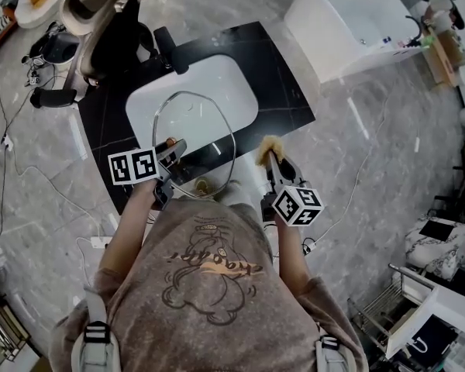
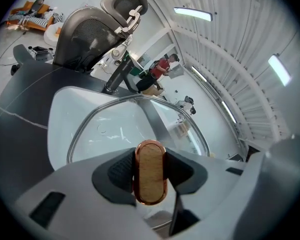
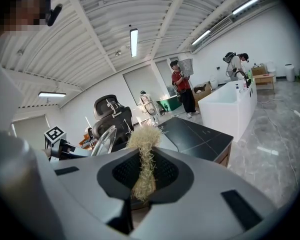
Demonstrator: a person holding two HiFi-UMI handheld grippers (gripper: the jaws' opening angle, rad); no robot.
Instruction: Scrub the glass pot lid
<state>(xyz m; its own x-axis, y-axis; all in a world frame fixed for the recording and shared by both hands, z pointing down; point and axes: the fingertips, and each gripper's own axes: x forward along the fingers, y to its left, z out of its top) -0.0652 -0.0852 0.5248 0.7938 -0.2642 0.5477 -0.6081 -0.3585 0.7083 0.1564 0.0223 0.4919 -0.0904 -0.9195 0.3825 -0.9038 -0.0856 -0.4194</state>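
Observation:
The glass pot lid (image 1: 205, 122) is held tilted over the white sink (image 1: 217, 84). My left gripper (image 1: 170, 149) is shut on its wood-faced, copper-rimmed knob (image 2: 150, 172), and the glass pane (image 2: 125, 129) stretches away from the jaws in the left gripper view. My right gripper (image 1: 269, 156) is shut on a straw-coloured fibre scrubber (image 3: 144, 159), whose tuft (image 1: 268, 144) sticks out beyond the fingertips. The scrubber is to the right of the lid's rim (image 3: 104, 140) and apart from it.
The sink is set in a black counter (image 1: 283, 91) with a dark faucet (image 1: 169, 49) at its back. An office chair (image 1: 112, 41) stands behind it and a white bathtub (image 1: 356, 22) at the upper right. Two persons (image 3: 182, 86) stand far off. Cables (image 1: 15, 169) lie on the floor.

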